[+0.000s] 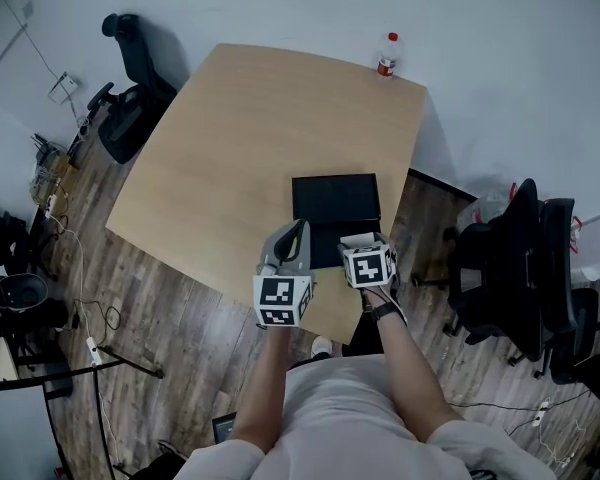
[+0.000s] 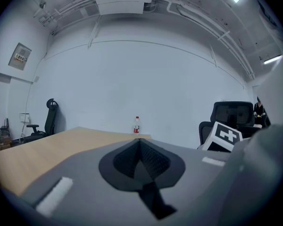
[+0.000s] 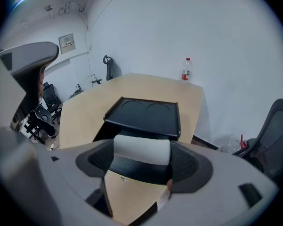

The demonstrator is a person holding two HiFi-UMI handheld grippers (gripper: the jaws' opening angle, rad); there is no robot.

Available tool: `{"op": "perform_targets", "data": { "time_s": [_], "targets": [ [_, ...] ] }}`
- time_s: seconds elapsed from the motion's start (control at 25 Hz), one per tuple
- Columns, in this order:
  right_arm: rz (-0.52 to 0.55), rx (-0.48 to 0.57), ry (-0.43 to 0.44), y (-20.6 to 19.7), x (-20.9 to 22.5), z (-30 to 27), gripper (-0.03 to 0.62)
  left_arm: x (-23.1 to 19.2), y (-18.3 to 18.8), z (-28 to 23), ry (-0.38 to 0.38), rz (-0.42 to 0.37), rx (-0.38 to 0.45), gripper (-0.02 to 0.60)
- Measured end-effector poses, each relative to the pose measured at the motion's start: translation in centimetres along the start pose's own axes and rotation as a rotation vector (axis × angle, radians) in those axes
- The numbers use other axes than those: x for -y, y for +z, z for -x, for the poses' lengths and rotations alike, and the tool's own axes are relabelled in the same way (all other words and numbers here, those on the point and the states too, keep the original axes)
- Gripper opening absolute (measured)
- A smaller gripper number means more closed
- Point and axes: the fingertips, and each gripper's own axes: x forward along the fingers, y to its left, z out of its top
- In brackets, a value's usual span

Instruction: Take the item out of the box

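A black box lies on the wooden table near its front right edge. In the right gripper view its flat lid carries two round impressions, with a dark opening under it. My right gripper is shut on a white cylindrical item, held crosswise just above the box's near end. The head view shows the same white item in front of the right gripper. My left gripper hovers by the box's front left corner, jaws shut on nothing.
A water bottle with a red label stands at the table's far edge. Black office chairs stand at the right and far left. Cables and gear clutter the floor at the left.
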Motion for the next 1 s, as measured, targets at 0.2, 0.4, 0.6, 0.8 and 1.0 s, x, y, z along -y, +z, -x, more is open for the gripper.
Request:
{"op": "perform_targets", "data": {
  "time_s": [0.2,0.4,0.6,0.8,1.0],
  "targets": [
    [0.001,0.064,-0.012,0.9,0.3,2.5,0.397,0.9,0.9,1.1,-0.002,-0.011,0.023,0.006],
    [-0.002,0.157,-0.024,2.4,0.7,5.2,0.397,1.7,1.6,1.9,-0.004,-0.024,0.044,0.006],
    [-0.022,0.26,-0.035,4.0,1.3,7.9,0.397,2.5,3.0,2.6,-0.013,-0.043,0.069,0.006],
    [-0.02,0.362,-0.04,5.9,1.3,10.6,0.396,2.4,4.3,3.2,-0.01,-0.053,0.098,0.006],
    [-0.002,0.45,-0.041,7.5,1.1,13.1,0.397,2.1,6.0,3.7,0.002,-0.055,0.138,0.006]
  ]
}}
